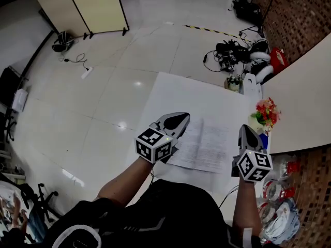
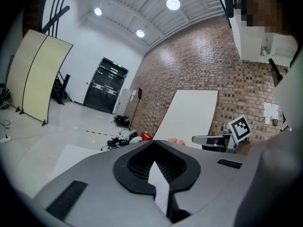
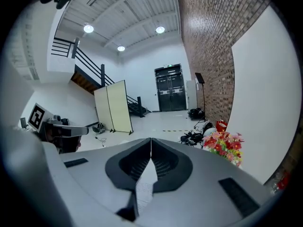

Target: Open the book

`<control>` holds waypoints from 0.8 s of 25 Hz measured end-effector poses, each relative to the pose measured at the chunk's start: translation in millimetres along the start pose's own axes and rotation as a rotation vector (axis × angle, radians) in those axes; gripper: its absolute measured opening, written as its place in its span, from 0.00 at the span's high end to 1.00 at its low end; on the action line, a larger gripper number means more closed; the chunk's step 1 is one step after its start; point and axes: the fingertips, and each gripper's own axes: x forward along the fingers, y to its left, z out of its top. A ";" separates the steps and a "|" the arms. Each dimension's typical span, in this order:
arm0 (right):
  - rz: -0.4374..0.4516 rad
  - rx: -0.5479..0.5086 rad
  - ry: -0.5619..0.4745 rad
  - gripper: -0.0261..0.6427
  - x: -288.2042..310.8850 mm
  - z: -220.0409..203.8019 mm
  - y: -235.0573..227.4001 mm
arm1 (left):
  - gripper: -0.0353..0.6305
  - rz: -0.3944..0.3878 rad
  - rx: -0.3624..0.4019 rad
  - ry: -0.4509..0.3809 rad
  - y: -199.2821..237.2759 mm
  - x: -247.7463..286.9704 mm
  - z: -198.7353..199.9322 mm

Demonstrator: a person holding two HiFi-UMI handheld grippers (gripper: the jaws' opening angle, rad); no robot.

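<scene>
The book (image 1: 204,143) lies open and flat on the white table (image 1: 170,92), its printed pages facing up. My left gripper (image 1: 184,117) hovers over the book's left edge, jaws shut and empty. My right gripper (image 1: 244,128) hangs above the book's right edge, also shut with nothing in it. In the left gripper view the left gripper (image 2: 154,142) has its tips together, and a strip of page (image 2: 160,181) shows through the hollow behind them. The right gripper view shows the right gripper (image 3: 151,139) the same way, with printed page (image 3: 143,186) below it.
A pot of red and yellow flowers (image 1: 266,112) stands at the table's right edge beside a large white panel (image 1: 305,102). Cables and gear (image 1: 238,53) lie on the floor beyond the table. A folding screen (image 1: 83,6) stands far left. Plastic bags (image 1: 282,211) sit at lower right.
</scene>
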 end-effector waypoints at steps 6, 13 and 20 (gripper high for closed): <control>0.009 -0.012 0.002 0.96 -7.9 -3.8 9.5 | 0.95 0.011 0.031 -0.005 3.4 -13.6 -0.8; -0.001 -0.018 -0.030 0.96 -28.8 -11.0 18.6 | 0.95 -0.005 0.041 -0.036 5.4 -24.1 -4.1; 0.035 -0.163 -0.076 0.96 -75.5 -2.3 17.1 | 0.95 0.044 0.090 -0.058 -50.9 -50.5 -5.4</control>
